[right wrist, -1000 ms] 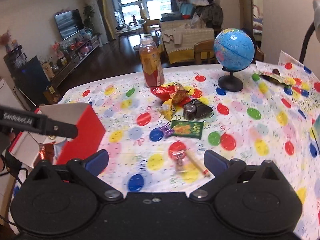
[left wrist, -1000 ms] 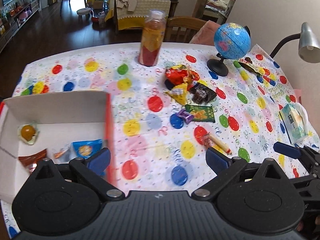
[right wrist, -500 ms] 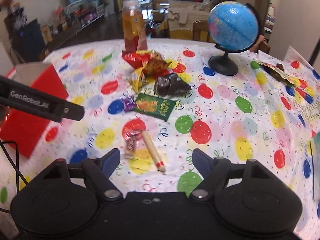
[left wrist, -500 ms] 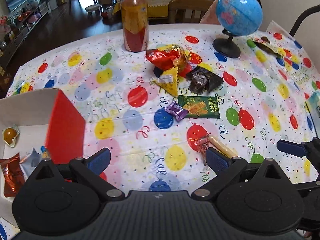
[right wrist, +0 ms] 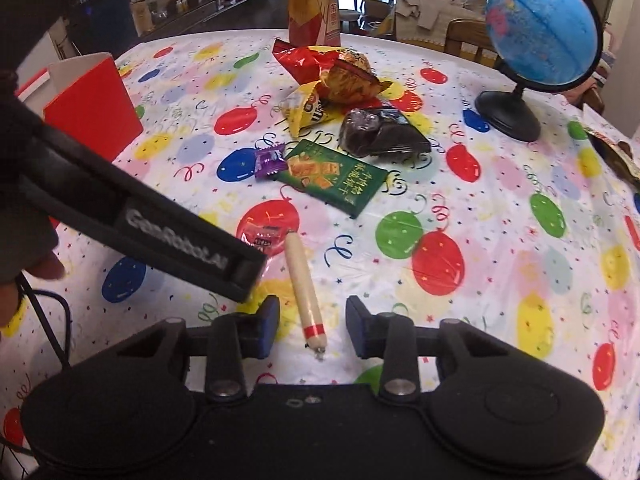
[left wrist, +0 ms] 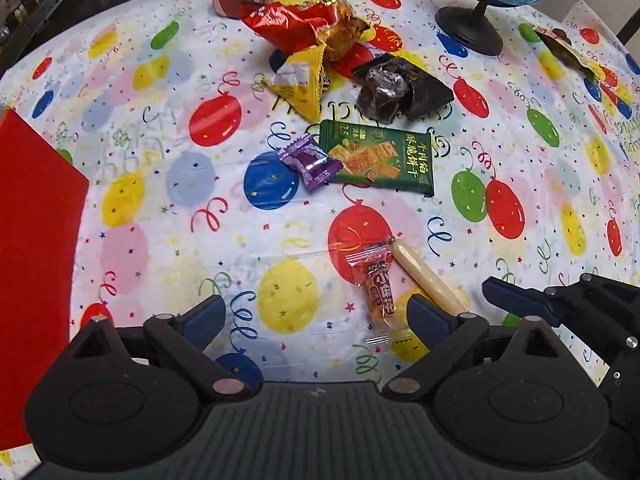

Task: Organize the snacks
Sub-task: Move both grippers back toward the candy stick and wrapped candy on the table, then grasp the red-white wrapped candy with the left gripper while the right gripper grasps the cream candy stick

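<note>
My right gripper (right wrist: 312, 330) is open, its fingers on either side of the red-banded end of a pale sausage stick (right wrist: 303, 286) lying on the balloon tablecloth. My left gripper (left wrist: 316, 320) is open and empty just left of a small red candy packet (left wrist: 376, 286) and the same sausage stick (left wrist: 428, 276). Further back lie a purple candy (left wrist: 310, 162), a green biscuit pack (left wrist: 380, 158), a yellow packet (left wrist: 304, 80), a dark wrapper (left wrist: 400, 86) and a red snack bag (left wrist: 304, 28). The red box (right wrist: 94, 106) stands at the left.
A drink bottle (right wrist: 314, 2) stands at the back, a blue globe (right wrist: 538, 28) on a black base at the back right. Another wrapper (left wrist: 568, 48) lies at the far right. My left gripper's body (right wrist: 160, 236) crosses the right wrist view at the left.
Both grippers have moved forward and down toward the snacks. The right gripper's fingers have narrowed around the sausage stick. The red box has slid to the left edge of the left wrist view.
</note>
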